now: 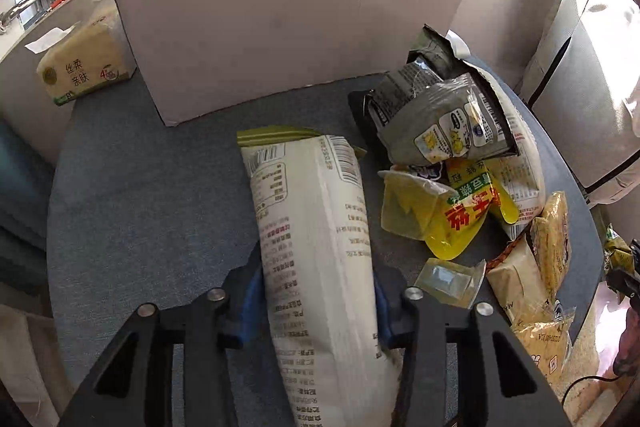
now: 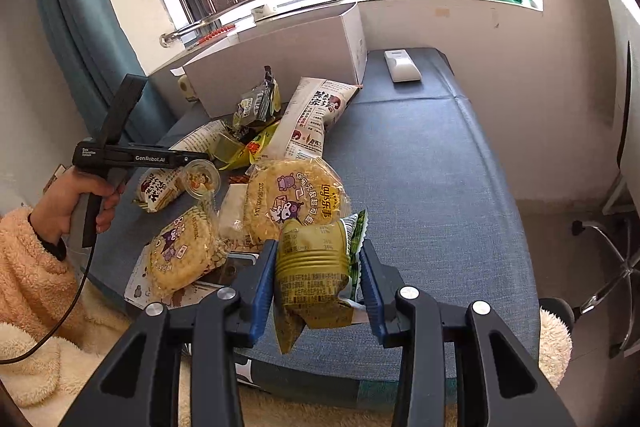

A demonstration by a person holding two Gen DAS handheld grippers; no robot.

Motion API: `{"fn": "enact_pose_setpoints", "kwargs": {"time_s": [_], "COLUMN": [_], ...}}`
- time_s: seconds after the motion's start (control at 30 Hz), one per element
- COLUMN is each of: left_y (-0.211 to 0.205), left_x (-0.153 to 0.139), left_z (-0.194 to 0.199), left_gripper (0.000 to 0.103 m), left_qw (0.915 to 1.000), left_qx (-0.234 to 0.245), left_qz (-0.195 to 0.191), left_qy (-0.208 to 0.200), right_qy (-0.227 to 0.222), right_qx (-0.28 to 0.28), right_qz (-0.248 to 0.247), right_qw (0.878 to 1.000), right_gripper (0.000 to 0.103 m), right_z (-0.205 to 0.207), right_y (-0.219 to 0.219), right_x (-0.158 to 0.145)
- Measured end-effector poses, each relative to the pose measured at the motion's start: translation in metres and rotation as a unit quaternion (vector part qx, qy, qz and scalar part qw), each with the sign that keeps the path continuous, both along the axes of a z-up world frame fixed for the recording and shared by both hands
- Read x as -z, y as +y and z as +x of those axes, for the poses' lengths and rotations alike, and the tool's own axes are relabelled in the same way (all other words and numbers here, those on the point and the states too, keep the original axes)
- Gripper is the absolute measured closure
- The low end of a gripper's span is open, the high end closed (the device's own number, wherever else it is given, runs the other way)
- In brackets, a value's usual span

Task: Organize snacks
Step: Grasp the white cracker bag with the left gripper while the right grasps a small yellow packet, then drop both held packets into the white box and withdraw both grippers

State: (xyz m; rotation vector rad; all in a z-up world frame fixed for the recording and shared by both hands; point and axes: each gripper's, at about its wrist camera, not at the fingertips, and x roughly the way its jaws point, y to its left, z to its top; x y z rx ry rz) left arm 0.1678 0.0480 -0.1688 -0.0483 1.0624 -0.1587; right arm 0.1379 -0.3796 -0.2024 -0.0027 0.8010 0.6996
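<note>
**Two grippers, each pinching a snack**

Left wrist: left gripper [image 1: 318, 301] has its blue pads clamped on a long white snack bag [image 1: 316, 247] over the blue cushion [image 1: 132, 211], near the white cardboard box [image 1: 280, 39]; loose snack pile [image 1: 452, 155] to its right.

Right wrist: right gripper [image 2: 318, 281] pinches a green snack packet [image 2: 316, 267], held clear of the cushion. Round cracker packs [image 2: 292, 195] just beyond it.

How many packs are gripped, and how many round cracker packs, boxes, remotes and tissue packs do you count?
Gripped: white bag, green packet: 2
Round cracker packs: 2
White box: 1
Remote: 1
Tissue pack: 1
Total: 7
</note>
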Motion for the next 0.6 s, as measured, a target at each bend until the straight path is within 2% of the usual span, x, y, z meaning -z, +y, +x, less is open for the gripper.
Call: {"fn": "enact_pose_setpoints", "kwargs": {"time_s": [0.07,0.13,0.33,0.43,0.53,0.6], "left_y": [0.004,0.011,0.035,0.049,0.058,0.059], "left_x": [-0.008,-0.020,-0.063,-0.090,-0.120,-0.142], "left_z": [-0.010,-0.021,-0.056,-0.057,-0.042,-0.024], "left_gripper": [0.069,0.069,0.070,0.070,0.070,0.070], "left_qw": [0.9996,0.9983,0.9893,0.9799,0.9696,0.9658], "left_qx": [-0.014,-0.030,-0.050,-0.066,-0.069,-0.068], "left_qz": [-0.001,-0.001,-0.063,-0.097,-0.133,-0.131], "left_qy": [-0.024,-0.050,-0.121,-0.161,-0.193,-0.213], "right_qy": [0.000,-0.001,0.001,-0.008,-0.035,-0.051], "right_qx": [-0.003,-0.010,-0.038,-0.056,-0.072,-0.075], "right_qz": [-0.001,0.002,0.024,0.036,0.044,0.048], "right_qw": [1.000,1.000,0.999,0.998,0.996,0.995], "right_gripper": [0.060,0.060,0.060,0.060,0.060,0.060], "right_z": [0.000,0.000,0.013,0.027,0.046,0.065], "right_y": [0.003,0.007,0.032,0.052,0.078,0.097], "right_x": [0.000,-0.001,-0.014,-0.033,-0.064,-0.089]}}
